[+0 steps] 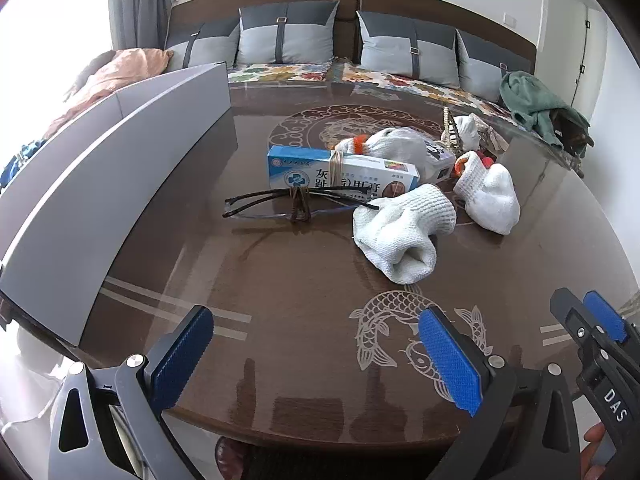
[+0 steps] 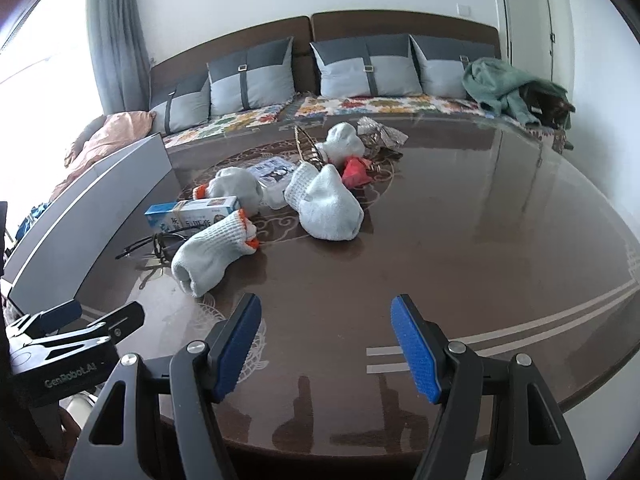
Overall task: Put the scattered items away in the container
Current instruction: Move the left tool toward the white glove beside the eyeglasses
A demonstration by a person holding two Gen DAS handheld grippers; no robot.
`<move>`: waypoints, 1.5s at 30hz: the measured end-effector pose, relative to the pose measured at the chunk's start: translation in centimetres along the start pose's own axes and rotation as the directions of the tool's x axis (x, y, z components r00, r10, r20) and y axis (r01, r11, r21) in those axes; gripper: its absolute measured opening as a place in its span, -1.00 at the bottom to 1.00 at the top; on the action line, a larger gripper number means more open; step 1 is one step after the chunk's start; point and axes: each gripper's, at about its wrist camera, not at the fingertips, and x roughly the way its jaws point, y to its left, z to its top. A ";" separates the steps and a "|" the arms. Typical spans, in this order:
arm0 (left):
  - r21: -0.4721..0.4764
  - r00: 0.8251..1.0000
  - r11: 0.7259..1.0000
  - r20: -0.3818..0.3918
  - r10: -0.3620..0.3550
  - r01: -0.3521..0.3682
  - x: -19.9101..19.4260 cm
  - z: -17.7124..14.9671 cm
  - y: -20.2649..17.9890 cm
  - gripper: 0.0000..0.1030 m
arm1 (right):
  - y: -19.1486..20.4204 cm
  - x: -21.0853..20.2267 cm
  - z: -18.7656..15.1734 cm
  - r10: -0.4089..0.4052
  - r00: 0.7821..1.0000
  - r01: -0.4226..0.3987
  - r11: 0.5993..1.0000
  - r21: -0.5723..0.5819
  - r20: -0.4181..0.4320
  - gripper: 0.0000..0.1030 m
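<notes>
- Left gripper (image 1: 316,354) hangs low over the near edge of the bench (image 1: 304,280), fingers (image 1: 182,356) spread wide with nothing between them. Blue ribbed rubber pads on dark plastic arms.
- Right gripper (image 2: 326,346) is the same deal: fingers (image 2: 416,350) released, nothing held, hovering over bare bench nearer the camera than the medicine box.
- The bench is glossy dark brown with a glass-like shine, pale fish and cloud patterns inlaid, pale double stripes near the rim.
- Medicine box (image 1: 342,170) is my landmark: a long blue-and-white cardboard carton lying flat around the middle of the bench.
- Glasses (image 1: 296,202) lie touching the box's near side, thin dark frame, arms folded out.
- Left of the box stands the container (image 1: 100,184), a grey smooth-walled bin with straight flat sides; can't see inside it.
- Just right of the box and a bit nearer: a knit white glove (image 1: 400,232), bunched up, ribbed cuff, chunky cotton weave.
- Further right, another white glove (image 1: 490,196) with an orange cuff trim.
- Behind the box, a third glove (image 1: 384,142), orange at the cuff, resting against a clear plastic pack (image 1: 436,156).
- Beyond that, a small gold wire thing (image 1: 450,130), pointy, and a fourth glove (image 2: 342,140).
- A red crumpled bag (image 2: 356,172) sits right of the box, between the gloves.
- Crinkly silver wrapper (image 2: 380,132) at the far back of the pile.
- Behind the bench, a sofa (image 2: 360,106) with grey cushions.
</notes>
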 end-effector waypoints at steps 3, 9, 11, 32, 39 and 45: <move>-0.007 1.000 1.000 0.004 -0.002 0.002 -0.1 -0.1 0.1 1.00 | -0.3 0.0 0.0 -0.002 1.000 0.002 1.000 0.015 -0.001 0.33; -0.011 1.000 1.000 0.001 -0.009 0.009 -0.1 -0.1 0.0 1.00 | -0.4 0.0 0.1 -0.004 1.000 0.005 1.000 0.017 -0.003 0.33; -0.009 1.000 1.000 0.008 -0.015 0.015 -0.3 -0.1 -0.1 1.00 | -0.3 0.1 0.0 0.000 1.000 0.000 1.000 0.015 -0.006 0.33; 0.024 1.000 0.999 0.022 -0.023 0.022 -0.9 -0.1 -0.8 1.00 | -1.8 0.3 0.0 0.006 1.000 -0.004 0.997 0.082 -0.017 0.33; 0.041 1.000 0.999 0.016 -0.011 0.011 -0.7 -0.2 -1.2 1.00 | -2.6 0.6 0.0 0.016 0.999 -0.012 0.994 0.112 -0.031 0.33; 0.047 1.000 0.999 0.008 -0.014 0.014 -0.4 -0.2 -1.3 1.00 | -2.9 0.9 -0.1 0.021 0.999 -0.016 0.992 0.125 -0.038 0.33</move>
